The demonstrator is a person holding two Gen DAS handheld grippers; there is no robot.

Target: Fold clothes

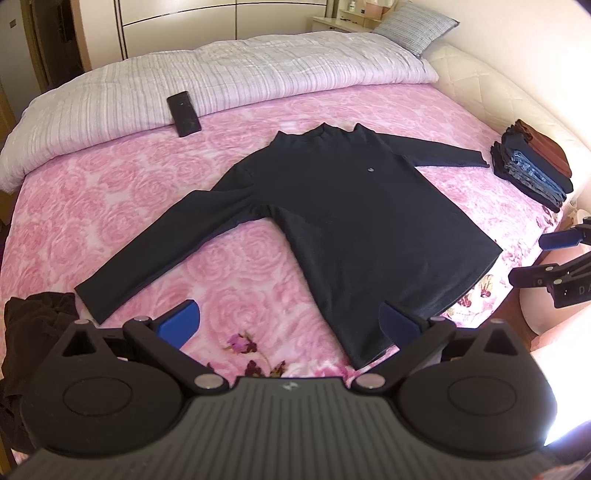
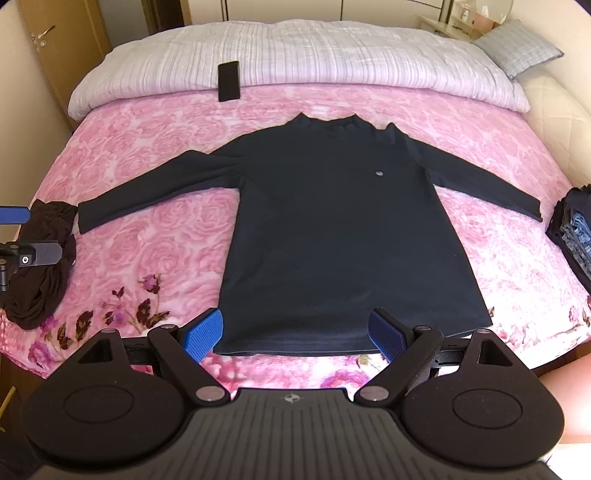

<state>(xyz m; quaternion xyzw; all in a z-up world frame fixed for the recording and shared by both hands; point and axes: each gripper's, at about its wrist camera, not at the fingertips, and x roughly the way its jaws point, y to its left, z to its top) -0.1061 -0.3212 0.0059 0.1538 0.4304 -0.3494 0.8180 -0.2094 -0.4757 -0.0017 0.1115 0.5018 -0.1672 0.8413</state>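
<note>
Dark long-sleeved top (image 2: 343,229) lies flat, front up, in the middle of the bed (image 2: 155,236), on a pink rose-patterned bedspread. Both sleeves spread outward; collar toward the far side, hem toward the cameras. Small round badge (image 2: 378,172) on the chest.

Left gripper (image 1: 290,325): fingers spread wide, nothing between them. It sits above the near edge of the bed, its right blue pad (image 1: 400,325) over the hem corner of the top; whether it touches the cloth cannot be told. Left sleeve cuff ends just beyond the other pad.

Right gripper (image 2: 295,334): fingers also wide apart and empty, hanging over the hem, one pad near each end of the hem's middle stretch.

Stack of folded clothes (image 1: 535,166) at the right edge of the bed, just beside the right cuff. Crumpled dark garment (image 2: 40,258) at the left edge, near the left cuff. Black flat phone-like object (image 2: 228,81) rests at the edge of a pale striped quilt (image 2: 295,51) on the far side. Pillow (image 1: 415,27) in the far right corner.
</note>
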